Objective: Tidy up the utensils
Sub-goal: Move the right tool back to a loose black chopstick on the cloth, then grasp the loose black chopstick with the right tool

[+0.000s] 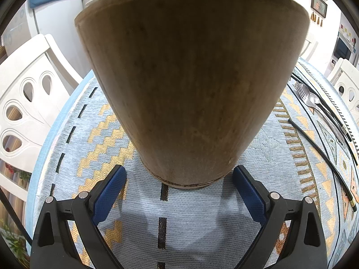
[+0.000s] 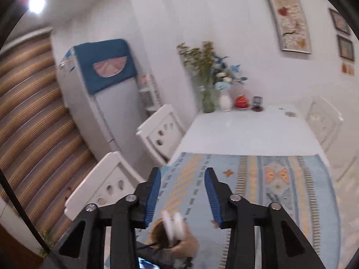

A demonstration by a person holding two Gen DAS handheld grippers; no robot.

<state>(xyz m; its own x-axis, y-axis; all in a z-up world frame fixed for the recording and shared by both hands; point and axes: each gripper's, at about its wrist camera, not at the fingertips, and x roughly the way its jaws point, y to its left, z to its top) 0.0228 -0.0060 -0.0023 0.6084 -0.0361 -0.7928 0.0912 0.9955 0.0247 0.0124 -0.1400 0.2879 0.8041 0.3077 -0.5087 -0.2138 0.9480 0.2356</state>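
A tall bamboo utensil holder [image 1: 186, 85] stands on the patterned blue cloth [image 1: 186, 213] and fills the left wrist view. My left gripper [image 1: 179, 170] is wide open around its foot. The right pad [image 1: 249, 192] nearly touches the wall, while a strip of cloth shows beside the left pad [image 1: 110, 192]. A fork and spoon [image 1: 309, 94] and black chopsticks [image 1: 325, 157] lie on the cloth to the right. My right gripper [image 2: 182, 172] hangs open and empty above the table. Below it, the holder [image 2: 188, 244] has white spoons [image 2: 172, 226] standing in it.
White chairs [image 1: 24, 112] [image 2: 159, 130] stand along the table's left side. A chair [image 1: 345, 85] stands at the right. Vases of flowers [image 2: 208, 98], a red jar [image 2: 241, 102] and a small clock sit at the far end of the white table [image 2: 246, 132]. A fridge [image 2: 107, 103] stands behind.
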